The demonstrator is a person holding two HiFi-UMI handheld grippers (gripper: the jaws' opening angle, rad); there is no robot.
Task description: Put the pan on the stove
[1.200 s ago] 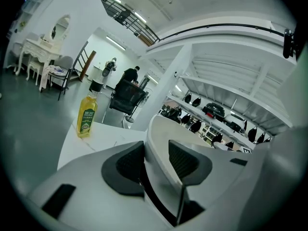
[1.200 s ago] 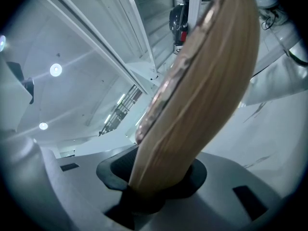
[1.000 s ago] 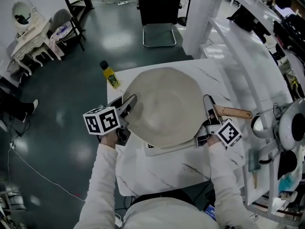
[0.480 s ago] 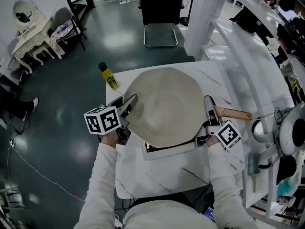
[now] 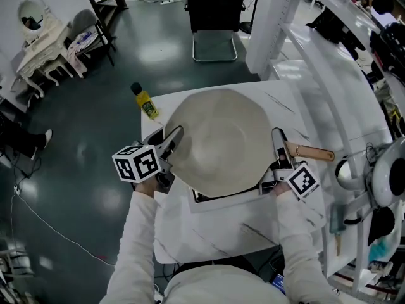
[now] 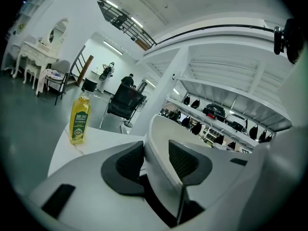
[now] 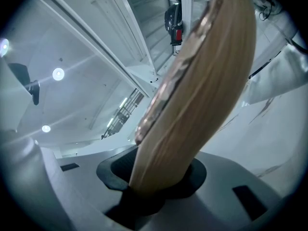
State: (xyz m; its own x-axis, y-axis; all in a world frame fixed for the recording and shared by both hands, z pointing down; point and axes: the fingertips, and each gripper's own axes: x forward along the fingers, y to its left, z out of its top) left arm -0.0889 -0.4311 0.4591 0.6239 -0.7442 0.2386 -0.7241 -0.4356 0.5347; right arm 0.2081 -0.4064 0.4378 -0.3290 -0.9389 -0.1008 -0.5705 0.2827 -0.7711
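Note:
A wide cream pan [image 5: 218, 141] hangs level over the white table [image 5: 209, 233], covering most of a black stove [image 5: 202, 198] whose near edge shows under it. My left gripper [image 5: 171, 141] is shut on the pan's left rim; in the left gripper view the rim [image 6: 159, 129] sits between the dark pads, inside my left gripper [image 6: 156, 160]. My right gripper [image 5: 278, 154] is shut on the pan's wooden handle [image 5: 313, 150], which points right. In the right gripper view the handle [image 7: 192, 95] fills the space between the jaws of my right gripper [image 7: 159, 177].
A yellow oil bottle [image 5: 146, 101] stands at the table's far left corner, also seen as the bottle [image 6: 80, 118] in the left gripper view. A black chair [image 5: 212, 18] is behind the table. White shelving [image 5: 329, 62] with gear runs along the right side.
Pan and both grippers hold nearly still. A little more of the stove's black near edge shows under the pan's rim than a second ago.

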